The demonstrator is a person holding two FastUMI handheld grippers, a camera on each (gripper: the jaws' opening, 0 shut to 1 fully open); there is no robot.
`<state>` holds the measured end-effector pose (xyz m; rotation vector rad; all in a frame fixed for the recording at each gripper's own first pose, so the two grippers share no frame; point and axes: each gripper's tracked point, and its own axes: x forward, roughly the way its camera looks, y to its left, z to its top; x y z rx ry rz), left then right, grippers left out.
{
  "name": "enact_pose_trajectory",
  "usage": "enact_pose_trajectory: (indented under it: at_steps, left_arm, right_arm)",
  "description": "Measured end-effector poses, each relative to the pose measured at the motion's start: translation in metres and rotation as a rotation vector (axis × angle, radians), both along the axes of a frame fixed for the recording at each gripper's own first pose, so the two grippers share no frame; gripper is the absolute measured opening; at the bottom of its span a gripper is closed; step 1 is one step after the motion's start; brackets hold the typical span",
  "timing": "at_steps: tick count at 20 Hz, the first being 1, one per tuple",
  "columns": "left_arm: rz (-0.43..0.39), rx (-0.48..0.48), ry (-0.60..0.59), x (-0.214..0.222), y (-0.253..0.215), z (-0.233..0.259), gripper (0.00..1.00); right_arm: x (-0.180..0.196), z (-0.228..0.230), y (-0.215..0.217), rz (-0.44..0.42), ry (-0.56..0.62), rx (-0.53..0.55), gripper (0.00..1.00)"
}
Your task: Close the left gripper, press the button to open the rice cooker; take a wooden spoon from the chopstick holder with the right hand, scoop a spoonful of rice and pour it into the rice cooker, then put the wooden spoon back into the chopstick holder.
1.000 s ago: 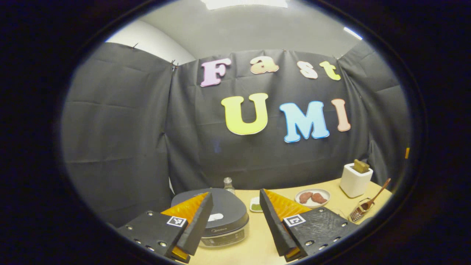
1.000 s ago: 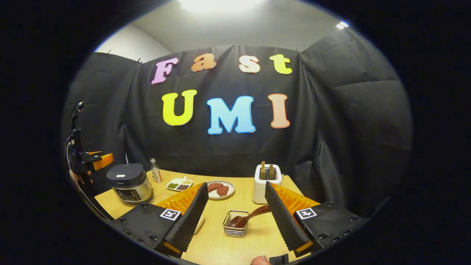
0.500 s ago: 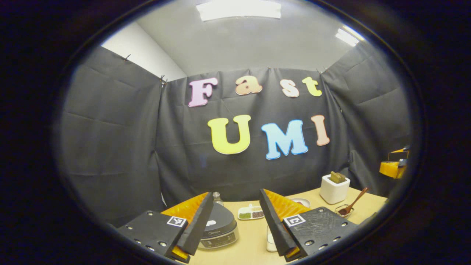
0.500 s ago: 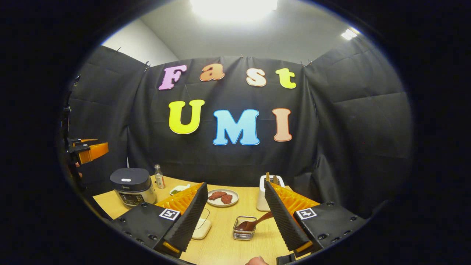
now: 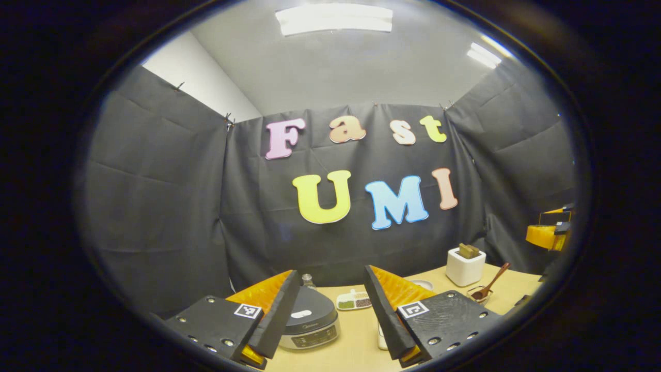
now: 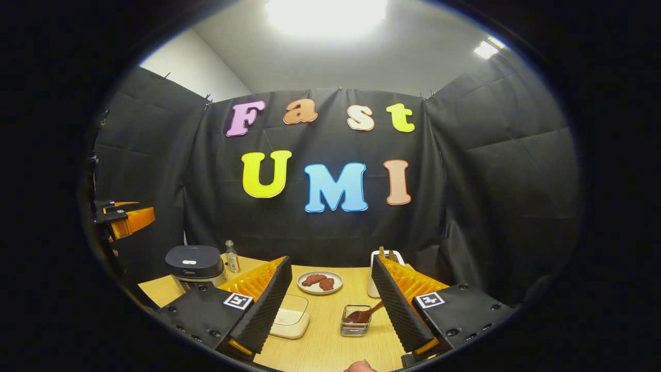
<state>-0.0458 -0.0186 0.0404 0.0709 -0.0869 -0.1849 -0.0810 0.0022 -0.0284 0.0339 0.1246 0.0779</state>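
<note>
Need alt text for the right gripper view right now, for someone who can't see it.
The right gripper hangs open above a wooden table, fingers framing a wire chopstick holder with a wooden spoon in it. A closed rice cooker sits far left, a plate and toaster behind.

The rice cooker (image 6: 195, 264) is sitting near the table's (image 6: 330, 338) far left corner. It is round, with a dark lid and a silver body. Its lid is lying shut, with a small white button on top. The wooden spoon (image 6: 364, 315) is leaning in the chopstick holder (image 6: 355, 324), a little wire basket standing near the middle of the table's front edge. The spoon's bowl is resting inside, and its handle is pointing up to the right.
</note>
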Motion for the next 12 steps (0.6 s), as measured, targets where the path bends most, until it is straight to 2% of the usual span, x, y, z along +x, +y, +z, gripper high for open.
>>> enact_pose_trajectory:
  at_steps: [1, 2, 3, 4, 5, 6, 8, 9, 12]
  left_arm:
    - [0.001, 0.004, -0.007, -0.001, 0.001, 0.004, 0.80]
    - [-0.001, 0.008, -0.012, -0.001, 0.001, 0.005, 0.80]
    - [-0.004, 0.007, -0.014, -0.003, 0.001, 0.007, 0.80]
    - [-0.006, 0.004, -0.016, -0.003, 0.002, 0.008, 0.80]
    - [-0.005, 0.000, -0.018, -0.004, 0.002, 0.009, 0.80]
    - [-0.006, -0.004, -0.019, -0.004, 0.001, 0.009, 0.80]
    - [-0.014, -0.008, -0.018, -0.008, -0.002, 0.007, 0.80]
    - [-0.019, -0.007, -0.017, -0.009, -0.004, 0.007, 0.80]
    - [-0.016, -0.001, -0.022, -0.010, -0.004, 0.009, 0.80]
  right_arm:
    - [-0.002, 0.001, 0.001, 0.000, -0.001, -0.001, 0.94]
    - [-0.003, 0.002, 0.002, -0.002, -0.002, -0.003, 0.98]
    - [-0.004, 0.004, 0.002, -0.005, -0.005, -0.003, 0.98]
    - [-0.004, 0.004, 0.003, -0.006, -0.007, -0.003, 0.94]
    - [-0.005, 0.005, 0.004, -0.007, -0.008, -0.002, 0.94]
    - [-0.006, 0.007, 0.004, -0.008, -0.009, 0.000, 0.98]
    - [-0.009, 0.007, 0.004, -0.007, -0.009, -0.001, 0.98]
    - [-0.008, 0.008, 0.004, -0.008, -0.011, -0.005, 0.94]
    - [-0.012, 0.008, 0.004, -0.007, -0.009, -0.007, 0.98]
